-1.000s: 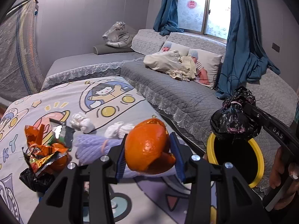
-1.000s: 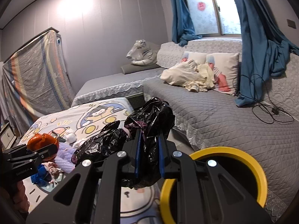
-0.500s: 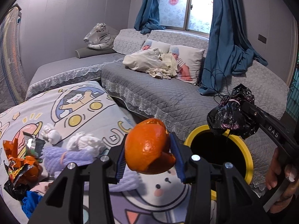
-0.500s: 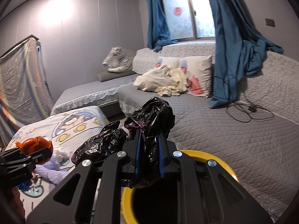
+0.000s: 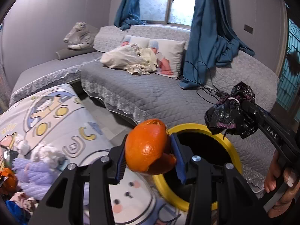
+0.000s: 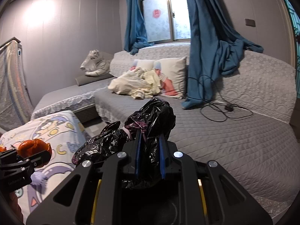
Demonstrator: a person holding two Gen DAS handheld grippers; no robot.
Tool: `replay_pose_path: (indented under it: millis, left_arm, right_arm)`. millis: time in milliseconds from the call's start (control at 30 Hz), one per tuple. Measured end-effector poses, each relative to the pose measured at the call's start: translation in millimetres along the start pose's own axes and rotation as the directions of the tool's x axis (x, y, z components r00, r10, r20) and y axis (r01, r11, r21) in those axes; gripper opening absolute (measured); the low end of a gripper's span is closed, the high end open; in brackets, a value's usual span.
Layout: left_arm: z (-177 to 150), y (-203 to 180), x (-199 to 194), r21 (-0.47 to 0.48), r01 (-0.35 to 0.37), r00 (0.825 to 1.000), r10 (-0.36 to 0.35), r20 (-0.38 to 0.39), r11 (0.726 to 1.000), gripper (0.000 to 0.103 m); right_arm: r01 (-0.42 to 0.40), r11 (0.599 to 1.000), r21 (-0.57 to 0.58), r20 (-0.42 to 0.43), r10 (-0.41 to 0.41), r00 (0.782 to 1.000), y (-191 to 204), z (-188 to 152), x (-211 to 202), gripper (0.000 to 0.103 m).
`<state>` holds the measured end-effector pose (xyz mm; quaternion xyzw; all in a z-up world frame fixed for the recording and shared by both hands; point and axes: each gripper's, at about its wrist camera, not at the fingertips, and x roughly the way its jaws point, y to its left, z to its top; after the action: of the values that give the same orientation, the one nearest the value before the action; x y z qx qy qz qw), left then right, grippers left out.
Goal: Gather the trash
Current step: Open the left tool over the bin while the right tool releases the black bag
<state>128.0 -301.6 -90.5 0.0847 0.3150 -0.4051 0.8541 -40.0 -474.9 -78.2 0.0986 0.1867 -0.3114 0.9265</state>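
- Left gripper (image 5: 149, 156): jaws closed partway onto an orange peel (image 5: 148, 146), blue pads pressed against both of its sides. The peel is a hollowed shell with a torn rim at the top and a loose flap hanging lower right.
- The peel is held in the air at the near-left edge of a yellow-rimmed bin (image 5: 232, 146), overlapping its rim in the left wrist view (how far above it, I cannot tell).
- Right gripper (image 6: 150, 151): jaws nearly together, pinching a crumpled black plastic bag (image 6: 150, 118). Most of the bag bulges out ahead of and left of the fingers, and a bit of purple shows in its folds.
- In the left wrist view the bag hangs over the far-right side of the bin's rim; the bin's interior is dark.
- In the right wrist view only slivers of the bin's yellow rim show between the gripper's arms, directly under the bag.
- A bare hand (image 5: 281, 183) grips the right tool's handle at the lower right.
- Left of the bin lies a cartoon-print mat (image 5: 61, 123) with more litter: white tissue wads (image 5: 46, 150), a lilac cloth (image 5: 35, 176), crumpled orange foil at the far left edge.
- Behind: a grey quilted sofa (image 5: 150, 91), blue curtains (image 5: 206, 37), a black cable (image 6: 223, 110) on the seat.
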Motion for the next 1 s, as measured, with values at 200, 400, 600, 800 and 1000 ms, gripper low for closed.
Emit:
replay_pose_path:
  millis: [200, 400, 600, 800, 1000]
  left_arm:
    - [-1.5, -23.6, 22.5, 0.024, 0.05, 0.998, -0.049, -0.036, 0.998, 0.041]
    - [-6.3, -38.7, 41.4, 0.032, 0.082, 0.994, -0.079, -0.078, 0.996, 0.041]
    - [-15.0, -47.8, 59.4, 0.045, 0.097, 0.989, -0.091, -0.119, 0.994, 0.041]
    - [-20.6, -53.9, 73.8, 0.053, 0.113, 0.983, -0.104, -0.155, 0.992, 0.041]
    - [-22.5, -53.1, 81.8, 0.028, 0.141, 0.976, -0.135, -0.17, 0.99, 0.048]
  right_arm:
    - [0.053, 0.998, 0.014, -0.021, -0.053, 0.998, -19.5, -8.4, 6.3, 0.015]
    - [0.089, 0.996, 0.004, -0.049, -0.088, 0.995, -29.0, -16.0, 16.5, 0.015]
    - [0.103, 0.995, -0.001, -0.086, -0.102, 0.991, -36.0, -24.5, 27.2, 0.016]
    - [0.093, 0.996, 0.001, -0.139, -0.092, 0.986, -39.1, -30.4, 41.2, 0.016]
    - [0.107, 0.994, 0.006, -0.157, -0.105, 0.982, -41.1, -31.1, 45.6, 0.023]
